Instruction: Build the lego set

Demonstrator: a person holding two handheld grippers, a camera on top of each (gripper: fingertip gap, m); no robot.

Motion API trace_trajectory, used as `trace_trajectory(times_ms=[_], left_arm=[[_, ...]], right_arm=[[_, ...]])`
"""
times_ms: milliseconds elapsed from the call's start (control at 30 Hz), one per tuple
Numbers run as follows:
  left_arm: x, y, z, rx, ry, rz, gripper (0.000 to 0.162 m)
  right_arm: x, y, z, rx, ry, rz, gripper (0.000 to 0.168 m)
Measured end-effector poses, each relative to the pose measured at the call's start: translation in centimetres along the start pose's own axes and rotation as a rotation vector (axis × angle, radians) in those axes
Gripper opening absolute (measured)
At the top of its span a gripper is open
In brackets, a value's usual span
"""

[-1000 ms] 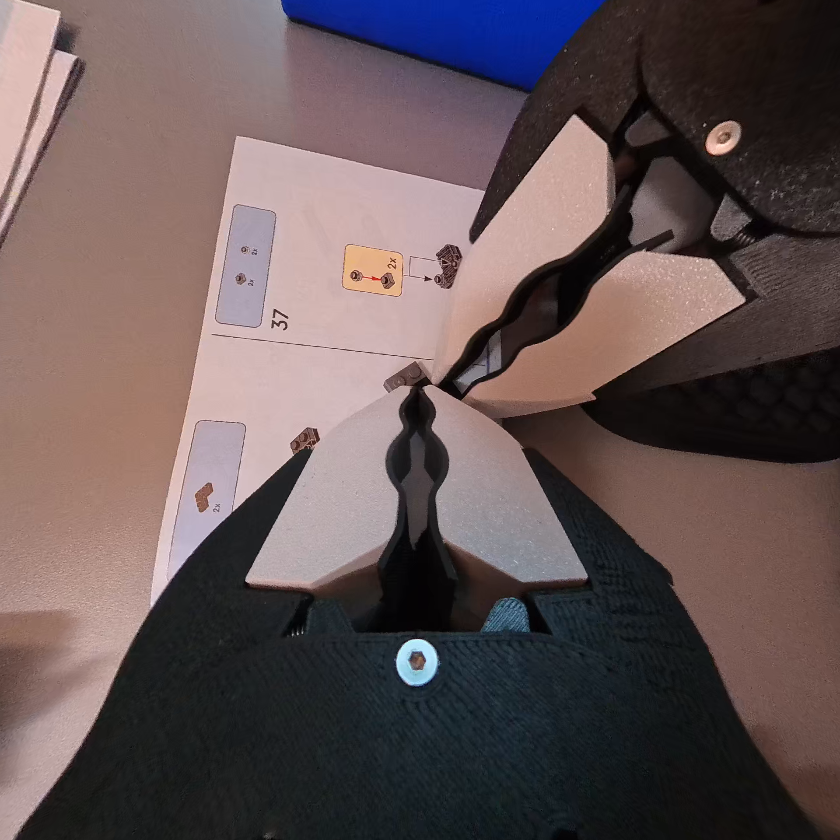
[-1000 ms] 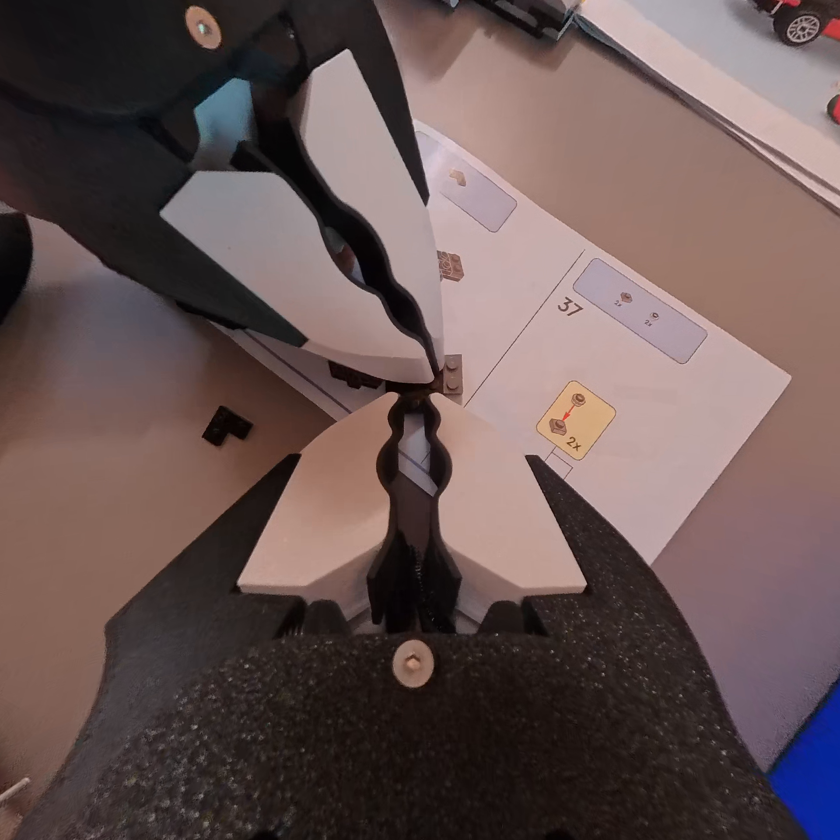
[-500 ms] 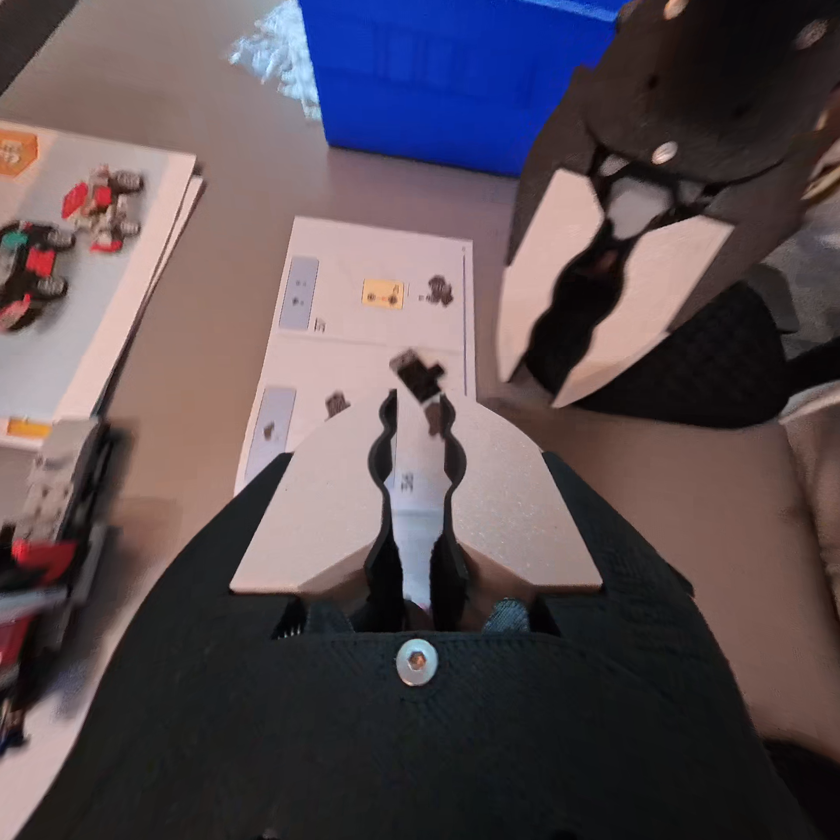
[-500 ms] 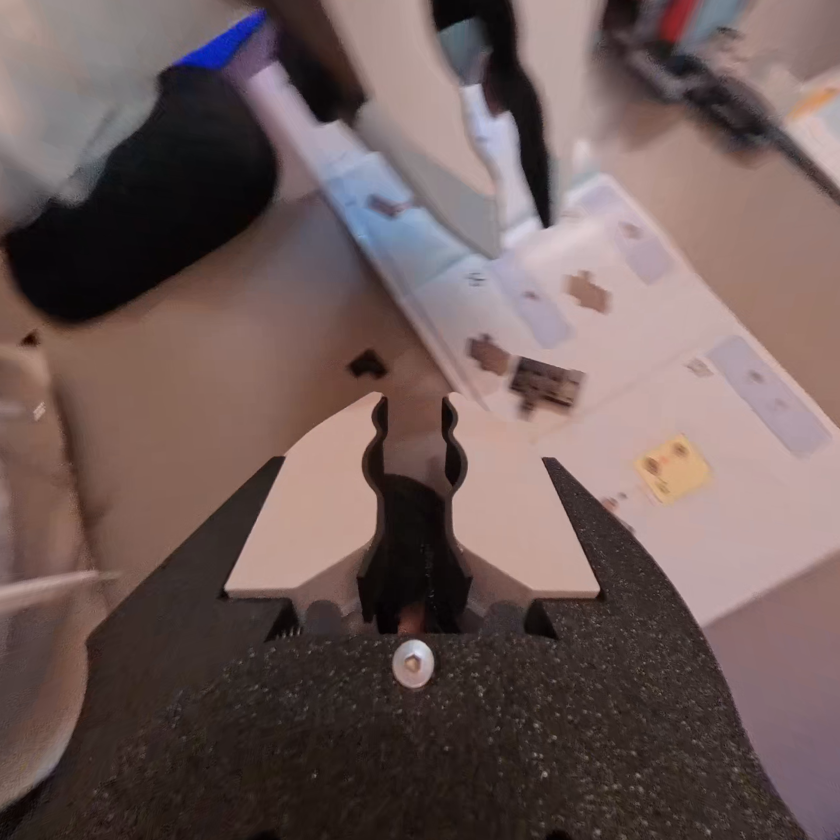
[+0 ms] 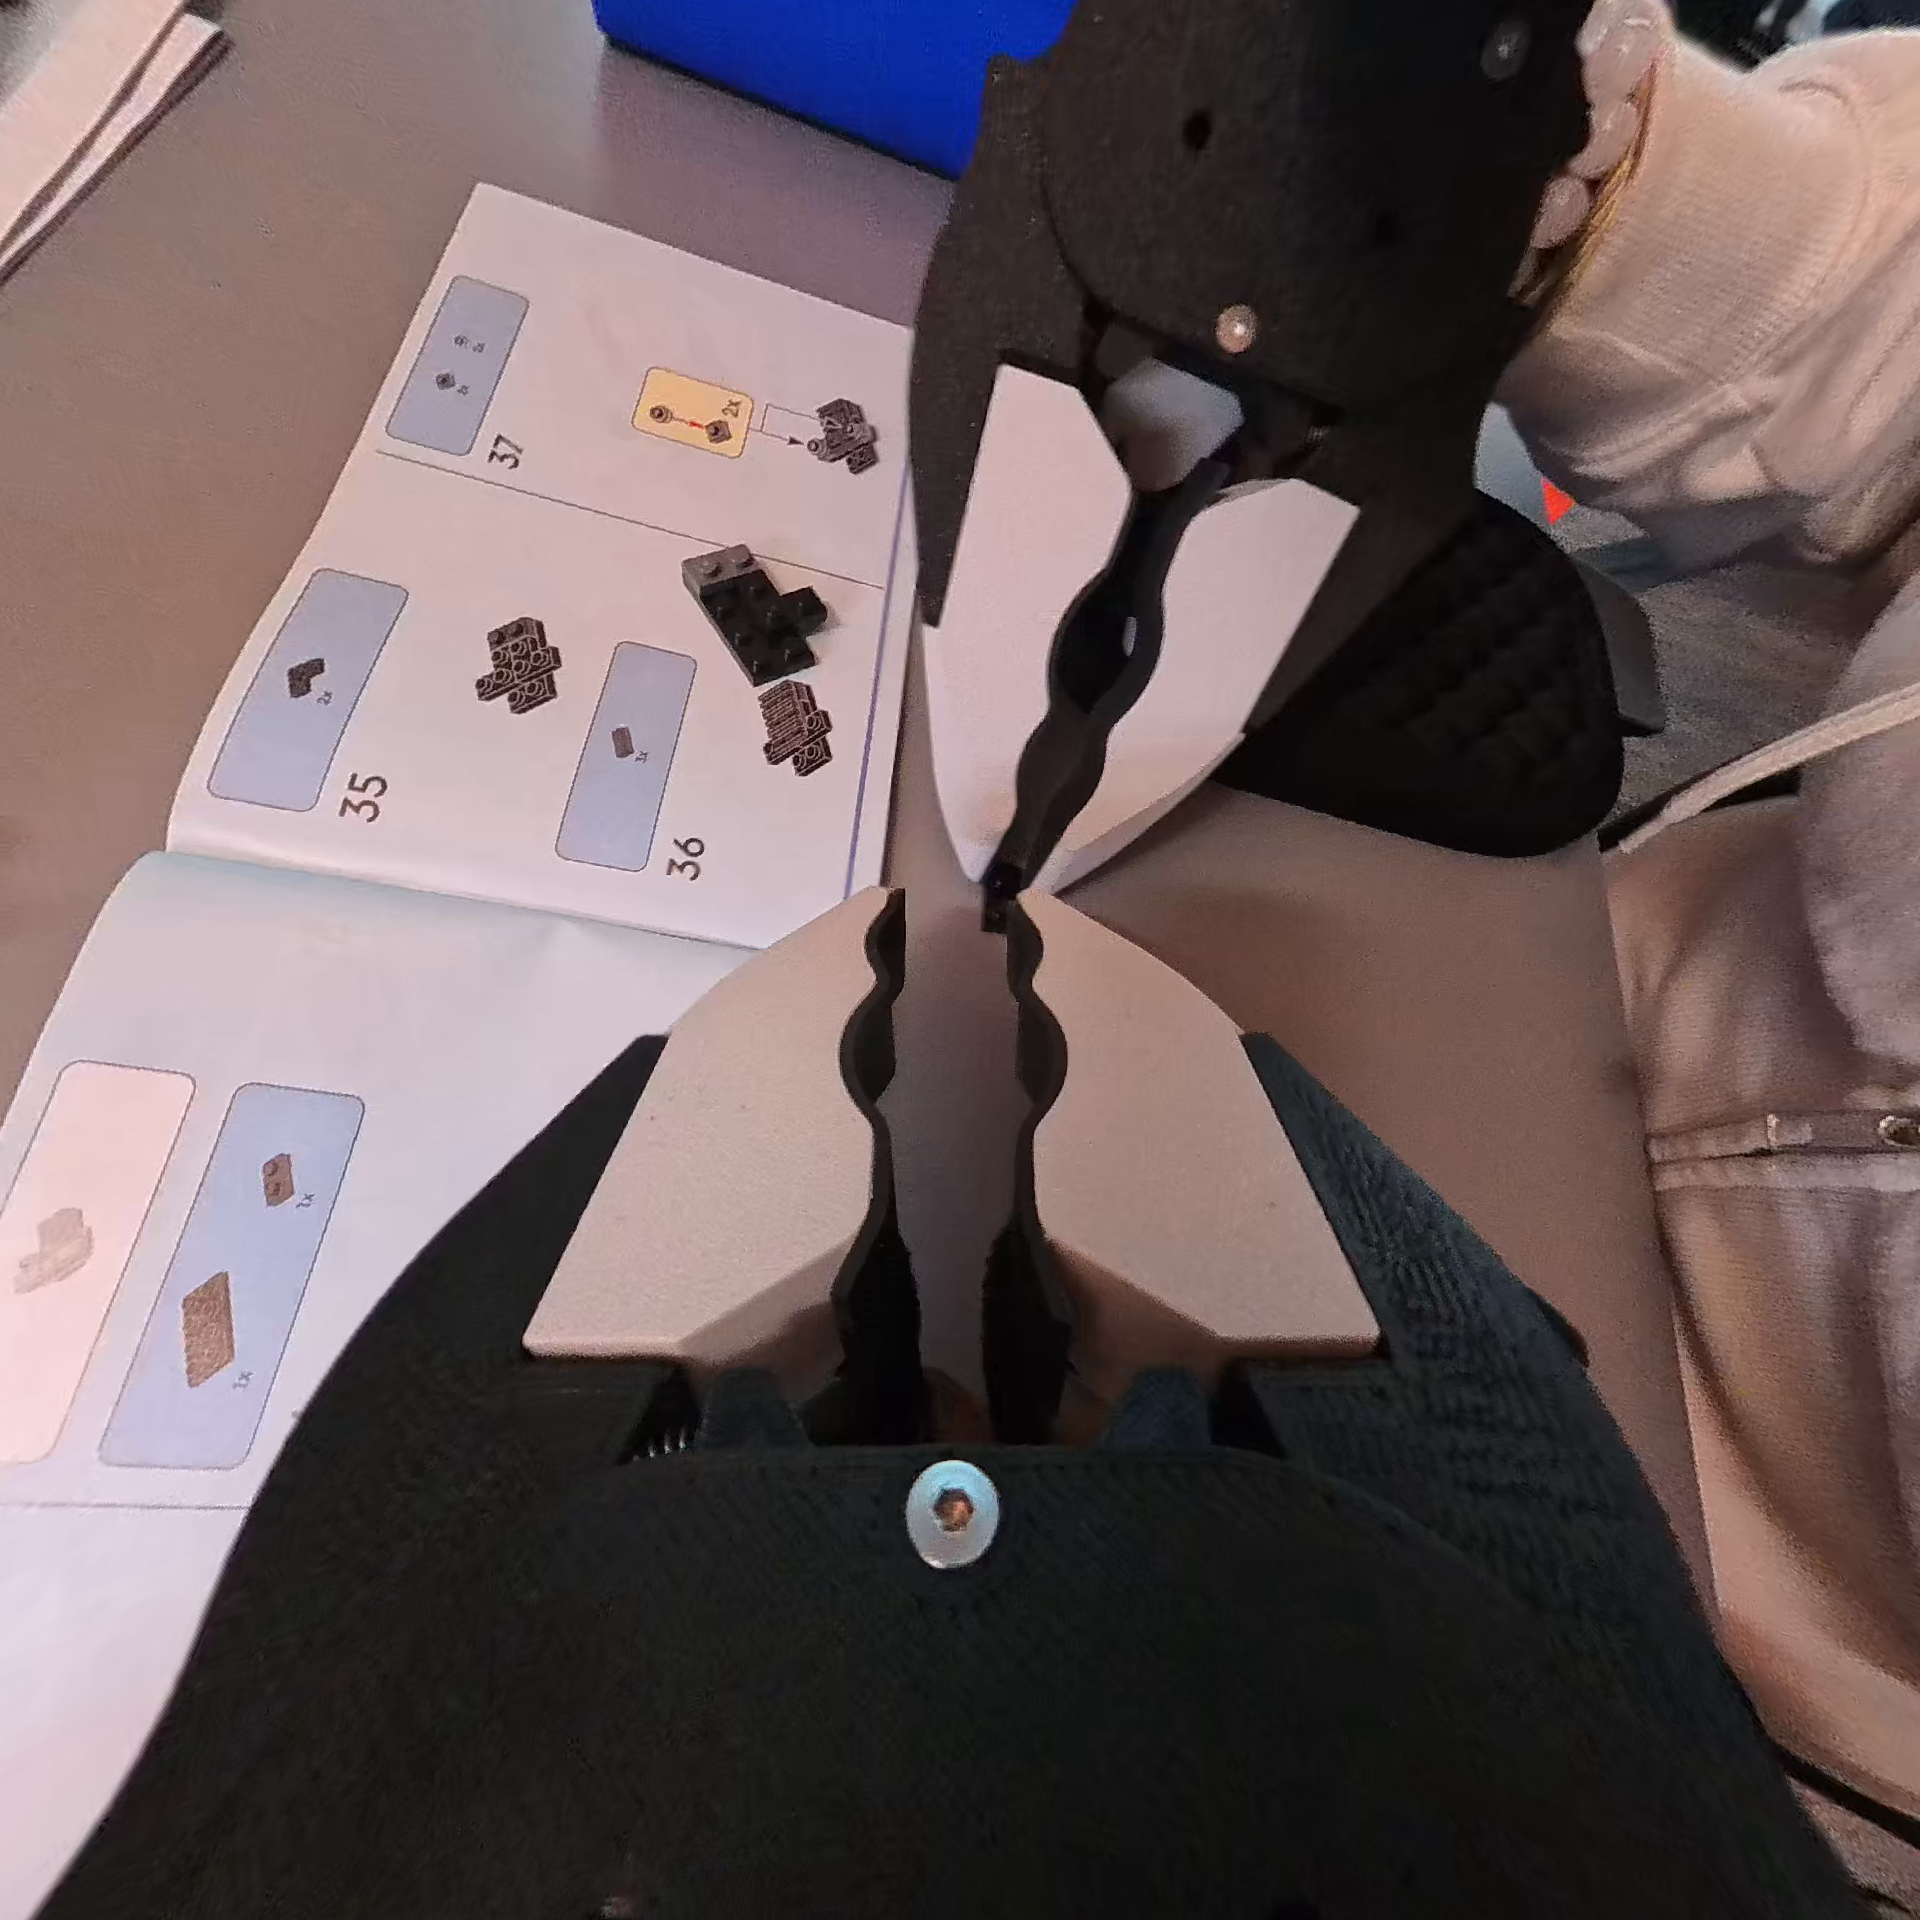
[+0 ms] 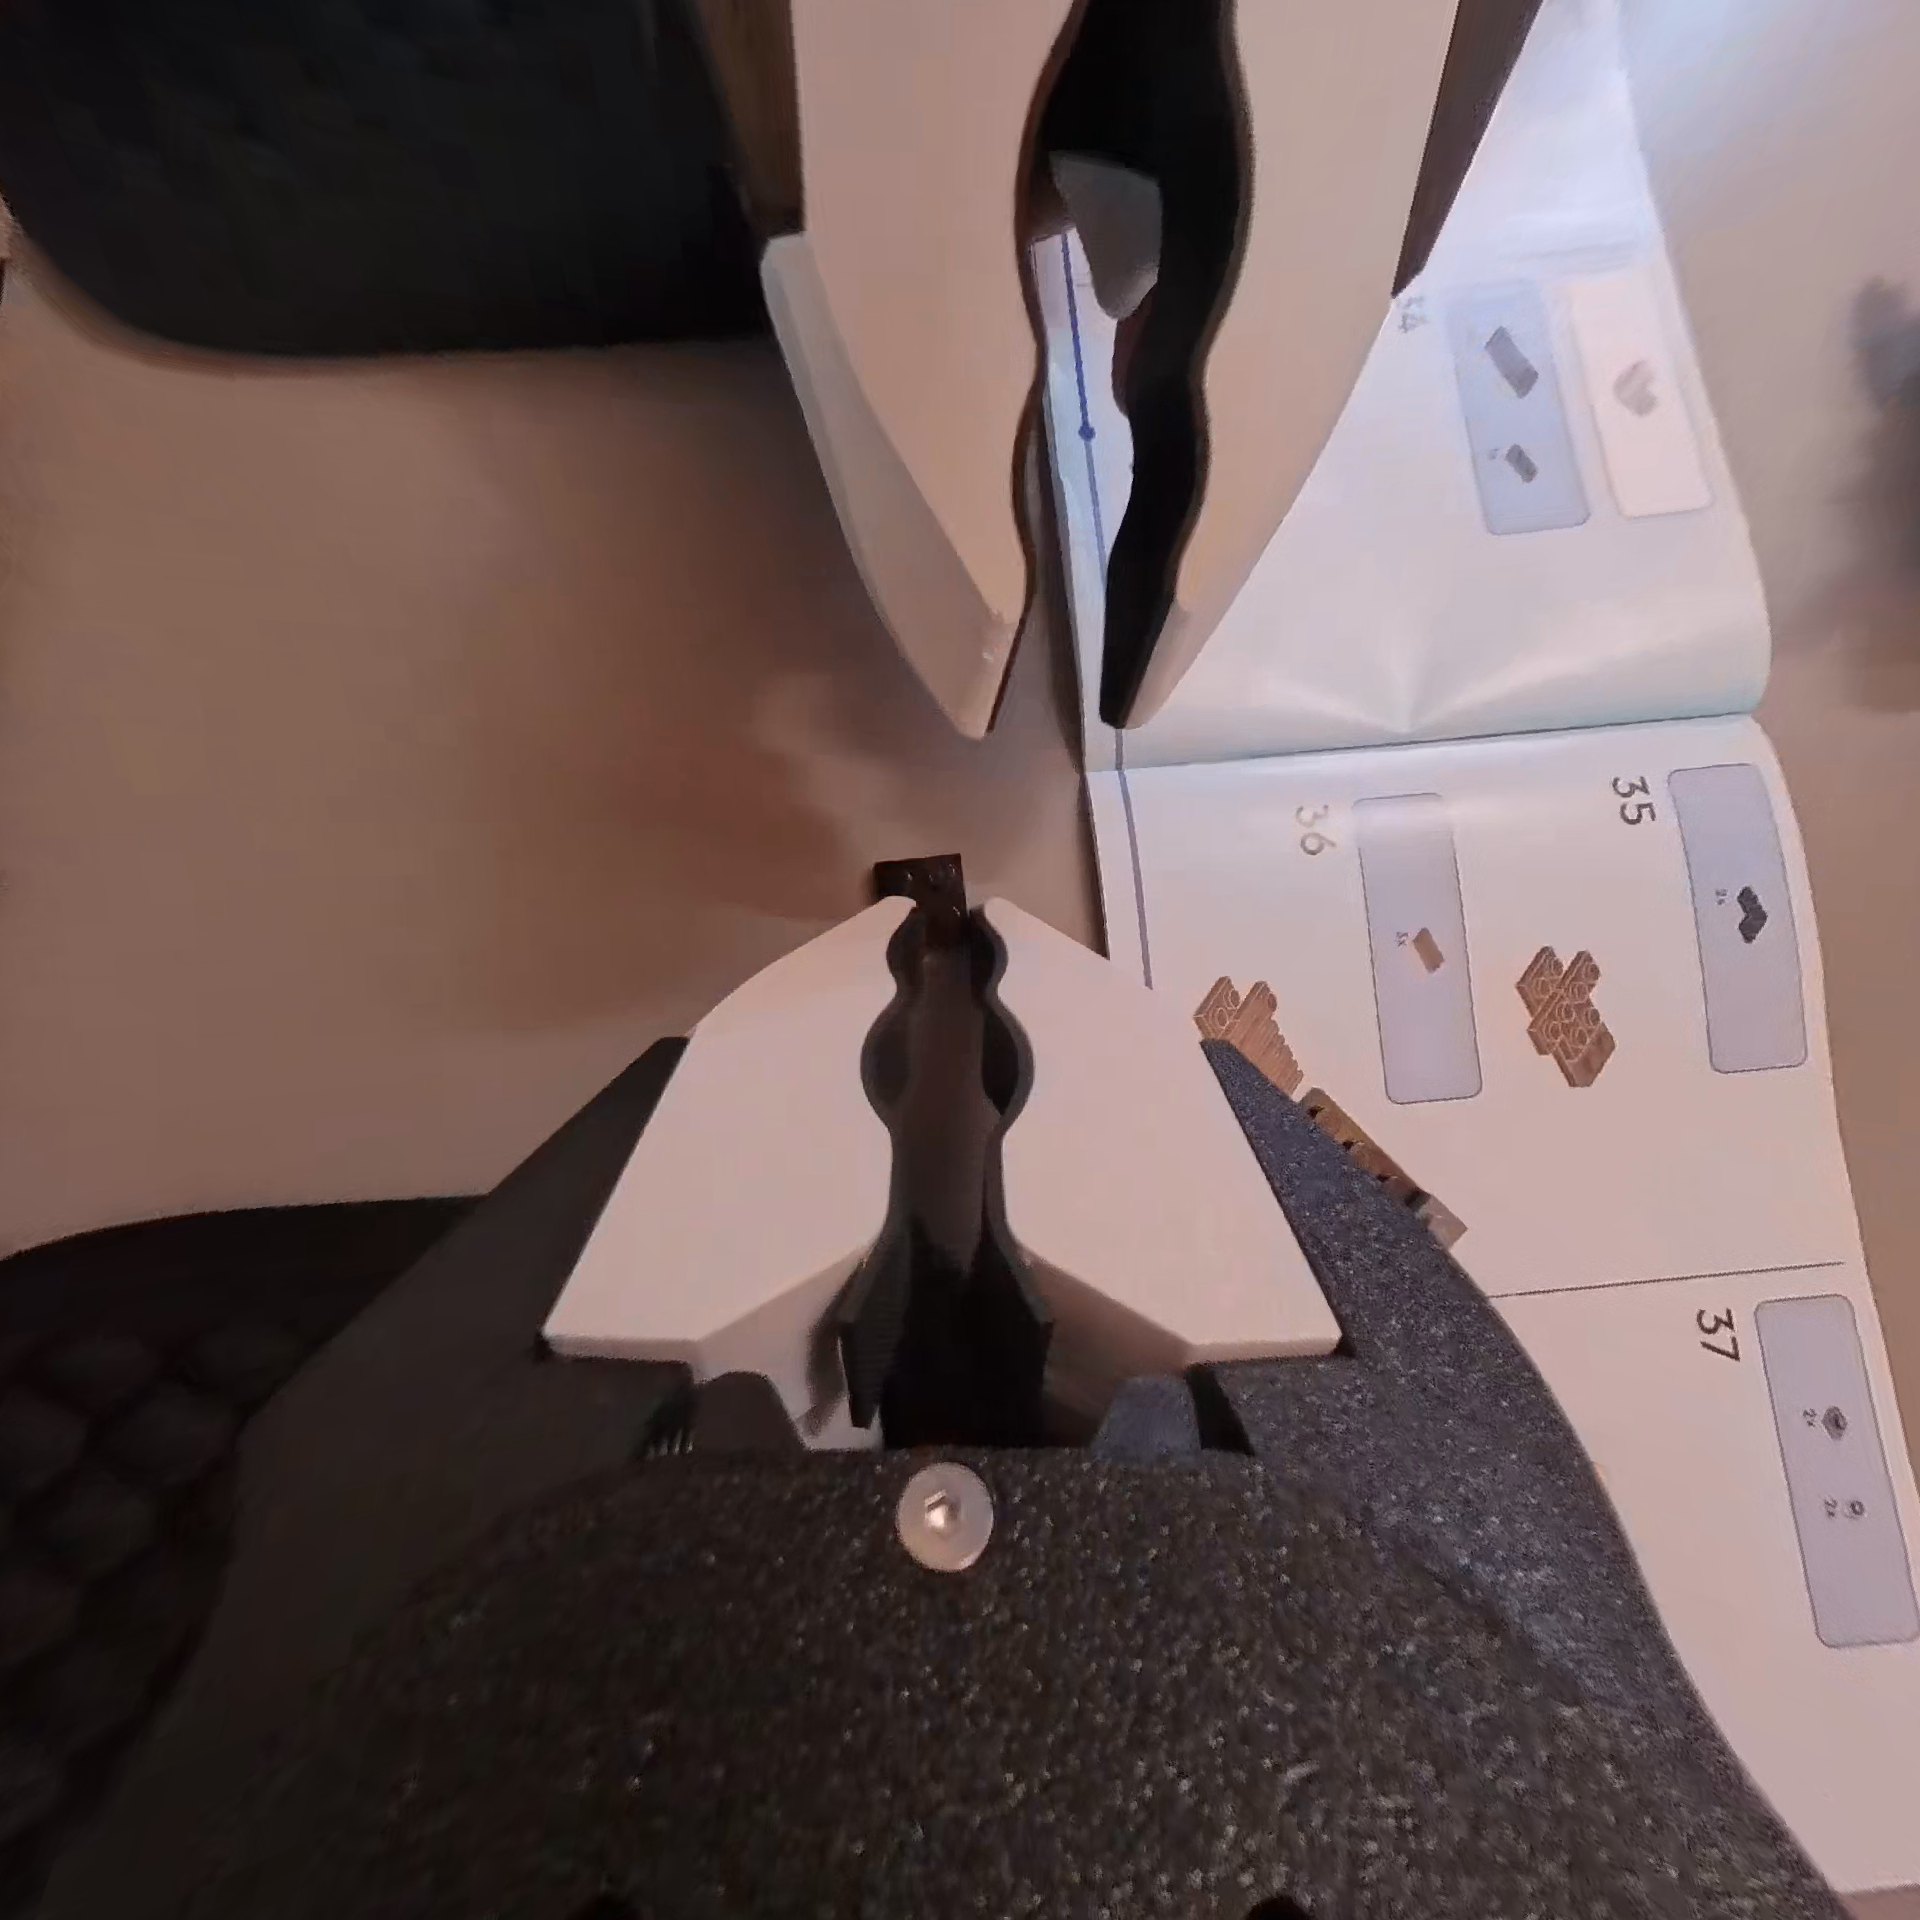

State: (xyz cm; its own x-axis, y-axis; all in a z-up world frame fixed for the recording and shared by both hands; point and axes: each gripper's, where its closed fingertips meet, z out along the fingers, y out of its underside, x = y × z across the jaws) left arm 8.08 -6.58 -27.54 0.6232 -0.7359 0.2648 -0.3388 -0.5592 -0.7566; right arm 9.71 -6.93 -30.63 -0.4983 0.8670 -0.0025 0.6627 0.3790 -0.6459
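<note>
My right gripper (image 6: 940,909) is shut on a small black corner plate (image 6: 920,883), at or just above the tan table. In the left wrist view it reaches down from the top (image 5: 1013,873) with the plate (image 5: 995,909) at its tips. My left gripper (image 5: 956,914) is open and empty, its tips right beside that plate. It hangs from the top of the right wrist view (image 6: 1049,722). A small assembly of black plates with a grey piece (image 5: 753,613) lies loose on the open instruction booklet (image 5: 582,499), left of both grippers.
A blue box (image 5: 831,62) stands behind the booklet. A black mesh object (image 5: 1455,707) lies behind the right gripper. A person's pale sleeve (image 5: 1714,364) fills the right side. A stack of papers (image 5: 83,94) lies at the far left. The gap from one gripper's tips to the other's is roughly 4 cm.
Both grippers let go of the plate assembly, which now lies on the booklet. My left gripper opened. My right gripper moved off the booklet and closed on the black corner plate.
</note>
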Motion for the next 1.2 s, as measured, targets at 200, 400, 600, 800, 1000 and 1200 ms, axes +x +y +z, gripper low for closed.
trace_trajectory(times_ms=[200, 400, 600, 800, 1000, 1200], left_arm=[[-0.9, -0.8, -0.1, 0.049, -0.03, -0.048, 0.02], [-2.0, -2.4, 1.8, 0.095, -0.112, -0.002, 0.022], [-2.8, -3.5, 3.3, 0.076, -0.205, 0.145, 0.018], [-3.3, -3.6, 4.1, 0.064, -0.234, 0.151, 0.015], [-3.7, -3.6, 4.1, 0.069, -0.275, 0.186, 0.008], [-3.7, -3.3, 4.3, 0.052, -0.282, 0.214, 0.007]], right_arm=[[1.8, 0.1, -2.3, 0.067, 0.197, 0.168, 0.008], [4.4, 2.2, -4.8, 0.067, 0.434, 0.468, 0.008], [5.8, 2.2, -5.0, 0.101, 0.481, 0.585, 0.008], [6.2, 1.3, -4.8, 0.161, 0.468, 0.637, 0.008], [6.2, 1.2, -4.7, 0.167, 0.473, 0.635, 0.008], [6.0, 1.4, -4.7, 0.169, 0.473, 0.652, 0.008]])
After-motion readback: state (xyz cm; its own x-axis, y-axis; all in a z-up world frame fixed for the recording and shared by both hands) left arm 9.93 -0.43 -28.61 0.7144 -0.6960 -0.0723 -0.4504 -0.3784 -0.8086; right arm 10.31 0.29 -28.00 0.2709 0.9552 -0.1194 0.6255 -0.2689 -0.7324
